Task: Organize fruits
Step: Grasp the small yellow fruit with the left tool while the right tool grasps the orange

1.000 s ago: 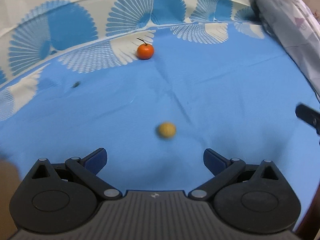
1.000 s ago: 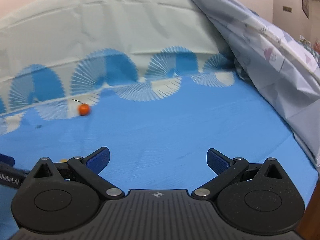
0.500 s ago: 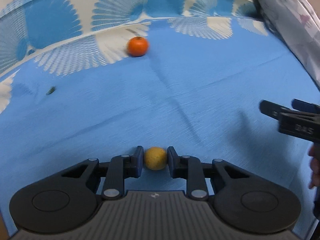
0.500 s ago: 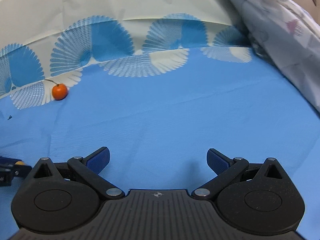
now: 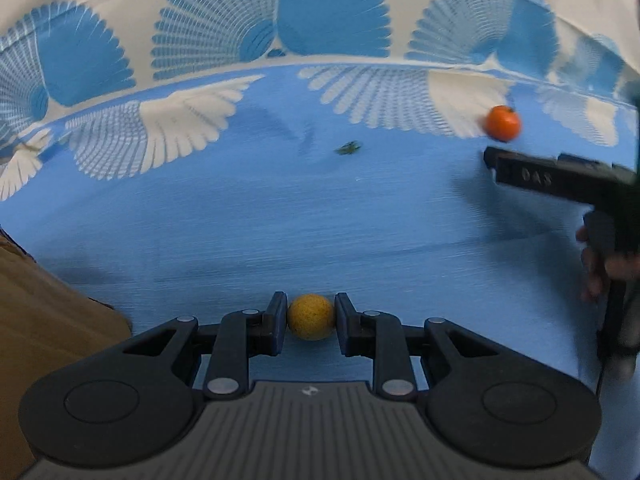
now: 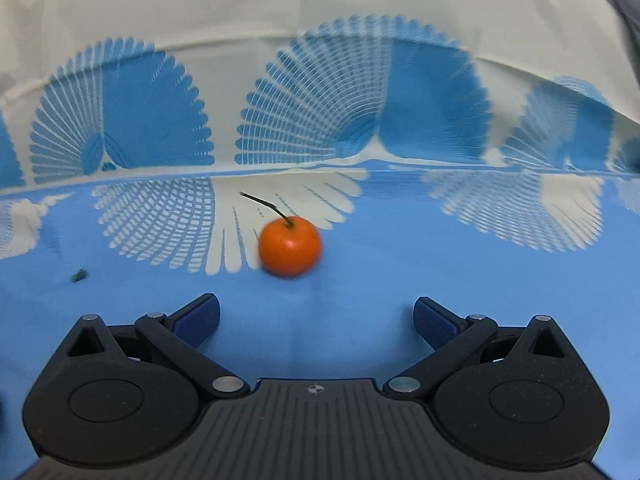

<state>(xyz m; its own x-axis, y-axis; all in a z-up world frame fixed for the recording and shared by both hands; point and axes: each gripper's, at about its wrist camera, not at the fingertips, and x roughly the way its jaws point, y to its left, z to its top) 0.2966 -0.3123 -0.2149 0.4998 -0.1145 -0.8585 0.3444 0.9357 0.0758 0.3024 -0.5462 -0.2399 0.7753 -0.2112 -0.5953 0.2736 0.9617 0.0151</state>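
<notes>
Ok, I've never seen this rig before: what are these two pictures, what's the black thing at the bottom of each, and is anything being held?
There is no robot arm here. A person holds a two-finger claw in each hand, and each claw carries a camera looking out along its fingers, so the black shape at the bottom is the claw itself. In the left wrist view the left claw is shut on a small yellow fruit. In the right wrist view the right claw is open and empty, facing an orange fruit with a thin stem. Everything lies on a blue cloth with a fan pattern. A tiny green scrap lies there too.
</notes>
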